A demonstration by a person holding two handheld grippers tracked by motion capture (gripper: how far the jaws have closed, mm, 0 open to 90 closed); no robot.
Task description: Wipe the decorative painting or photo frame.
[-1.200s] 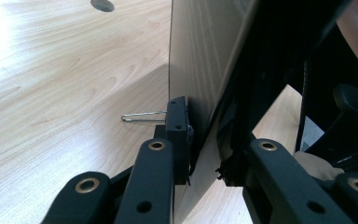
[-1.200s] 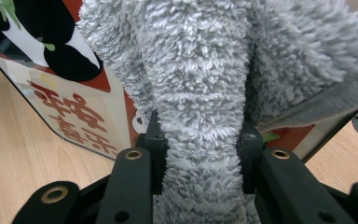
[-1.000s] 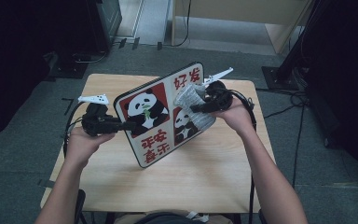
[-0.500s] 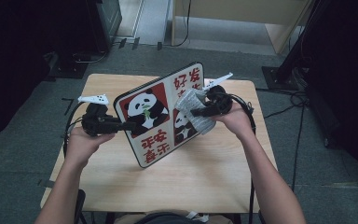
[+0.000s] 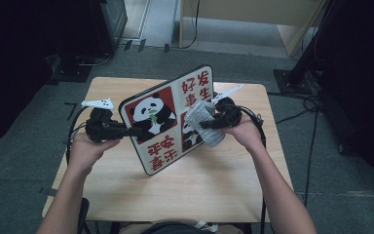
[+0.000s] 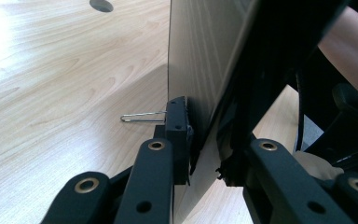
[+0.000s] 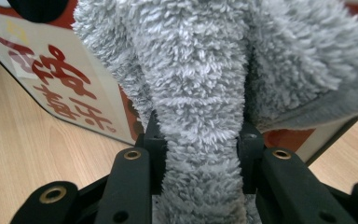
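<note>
The left gripper (image 5: 126,130) clamps the panda board's (image 5: 168,117) edge, propping it tilted above the table (image 5: 214,185) — so the right gripper (image 5: 205,125), jaws pinching a grey cloth (image 5: 202,119), can wipe its face (likely).

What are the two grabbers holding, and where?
The left gripper clamps the panda board by its edge; the right gripper pinches a bunched fold of the grey fluffy cloth.

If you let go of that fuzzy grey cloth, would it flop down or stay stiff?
Probably flop. The grey cloth bunches and folds where the right tongs pinch it, so it looks soft. Its fluffy pile suggests it is light and unlikely to slip. The panda board it rubs stays flat, so that looks stiff.
</note>
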